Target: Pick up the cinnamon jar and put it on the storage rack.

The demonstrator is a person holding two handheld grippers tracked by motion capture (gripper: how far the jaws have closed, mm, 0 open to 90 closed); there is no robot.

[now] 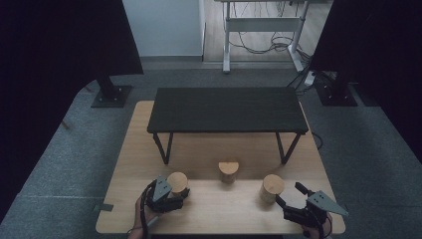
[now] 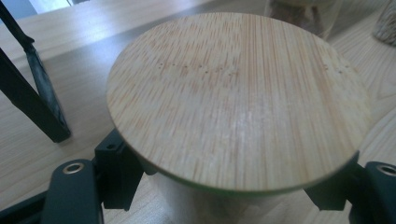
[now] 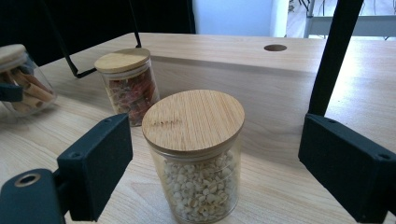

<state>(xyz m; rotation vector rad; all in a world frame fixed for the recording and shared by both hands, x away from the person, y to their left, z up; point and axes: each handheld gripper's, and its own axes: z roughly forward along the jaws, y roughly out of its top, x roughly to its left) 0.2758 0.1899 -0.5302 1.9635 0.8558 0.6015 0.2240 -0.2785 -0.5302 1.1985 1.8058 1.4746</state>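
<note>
Both hands work at the near edge of the light wooden table (image 1: 214,209): the left gripper (image 1: 183,192), near the left corner, has its black jaws clamped; the right gripper (image 1: 289,195), toward the right corner, stands spread wide.

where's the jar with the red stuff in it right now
In the high view the red-filled jar stands mid-table, just in front of the black shelf, between the jar held by the left gripper and the pale-grain jar.
</note>
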